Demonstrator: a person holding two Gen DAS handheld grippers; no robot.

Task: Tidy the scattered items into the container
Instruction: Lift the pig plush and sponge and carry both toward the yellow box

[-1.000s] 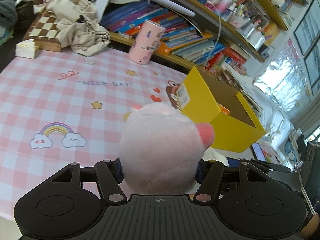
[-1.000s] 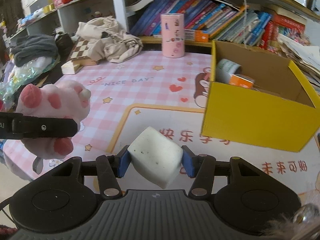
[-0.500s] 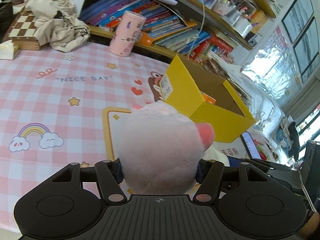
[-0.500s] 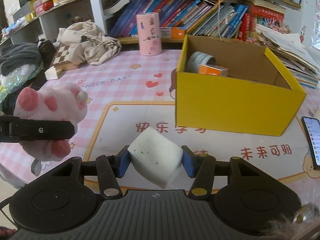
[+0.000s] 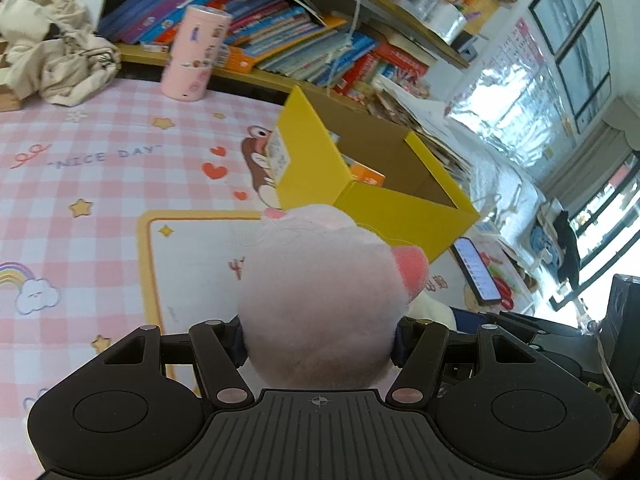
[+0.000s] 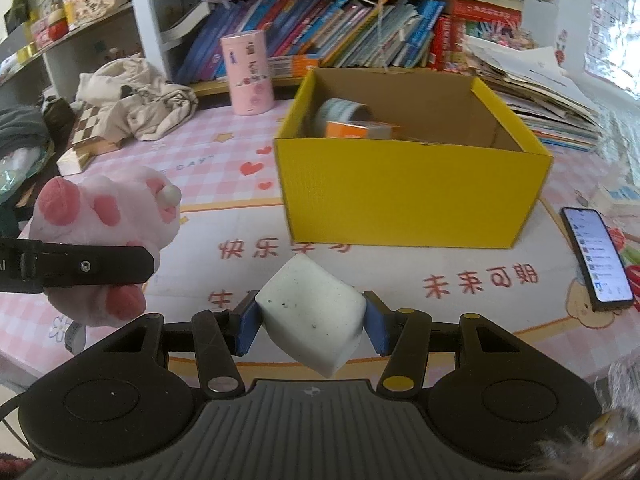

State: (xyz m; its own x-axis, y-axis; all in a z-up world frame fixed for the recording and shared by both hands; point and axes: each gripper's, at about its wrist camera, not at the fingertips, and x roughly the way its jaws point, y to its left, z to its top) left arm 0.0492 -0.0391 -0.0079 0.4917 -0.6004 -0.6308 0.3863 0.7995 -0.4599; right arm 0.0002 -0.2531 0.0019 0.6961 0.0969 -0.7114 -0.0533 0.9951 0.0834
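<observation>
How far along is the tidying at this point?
Done: a tape roll and an orange packet lie in the yellow box. In hand: left gripper holds the pink plush, right gripper the white sponge. Left: dropping both in.

Left gripper: closed on plush, fingers pressed into its sides.
Plush toy: pale pink, round, darker pink ear on rt side — fills lower centre, held above tablecloth.
Yellow box: open top, cardboard interior, just beyond plush; white label on its left wall.
Orange pkg: inside box, near left wall.
Tablecloth: pink/white check w/ stars, hearts, rainbow, "NICE DAY".
Pink canister: upright at far edge — well apart from box.
Cream cloth: bunched, far left.
Phone: screen lit, flat, rt of box.
Bookshelf: behind table, packed w/ books.
</observation>
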